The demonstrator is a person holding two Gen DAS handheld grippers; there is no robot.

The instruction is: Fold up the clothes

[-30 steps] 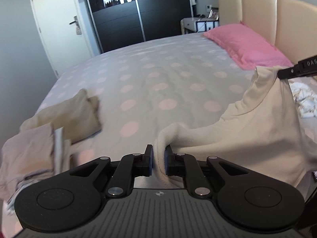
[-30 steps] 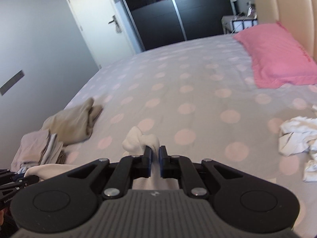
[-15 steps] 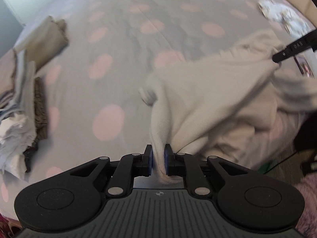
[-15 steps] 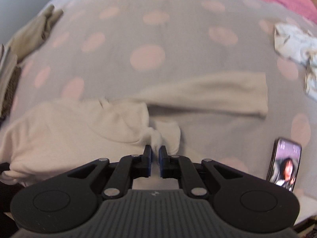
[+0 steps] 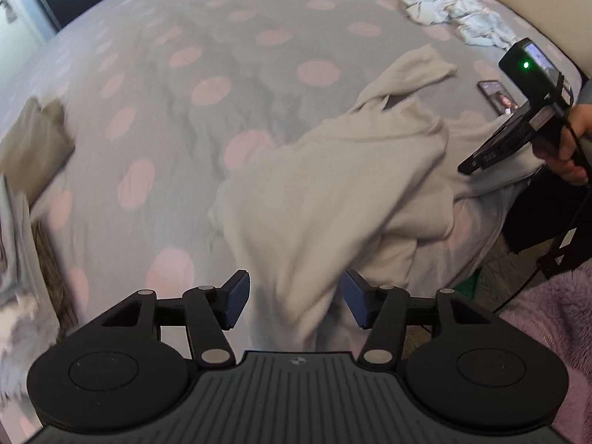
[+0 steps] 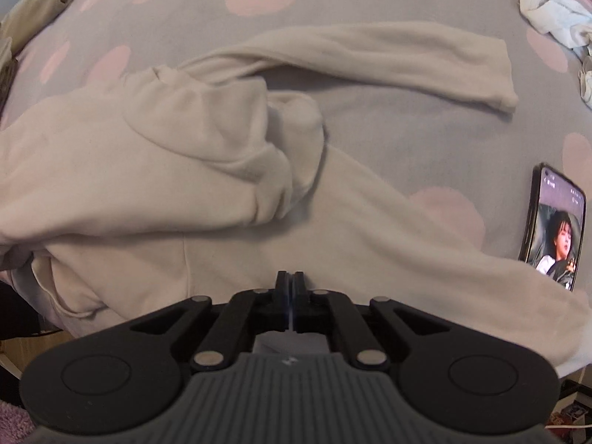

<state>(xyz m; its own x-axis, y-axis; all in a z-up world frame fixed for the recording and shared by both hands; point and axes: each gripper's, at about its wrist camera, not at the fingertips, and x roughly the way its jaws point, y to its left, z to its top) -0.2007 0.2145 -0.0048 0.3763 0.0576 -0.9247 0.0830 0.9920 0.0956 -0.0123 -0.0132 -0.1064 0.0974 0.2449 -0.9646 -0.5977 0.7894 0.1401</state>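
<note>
With the cream hoodie point(image 5: 333, 185) sprawled across the bed point(image 5: 222, 55), left gripper point(image 5: 294, 301) fingers apart over its hem; right gripper point(image 6: 291, 288) fingers together, probably pinching the near edge.

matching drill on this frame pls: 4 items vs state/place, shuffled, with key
Items:
1. left gripper
2. right gripper
3. cream hoodie
4. phone

States/places:
A. screen lit, lying on the bed to the right of the hoodie
B. jaws shut
C. jaws wide apart, fabric between them but not clamped
D. spread on the dotted bedspread, one sleeve stretched out to the right

Pairs: 1-C, 2-B, 3-D, 4-A
</note>
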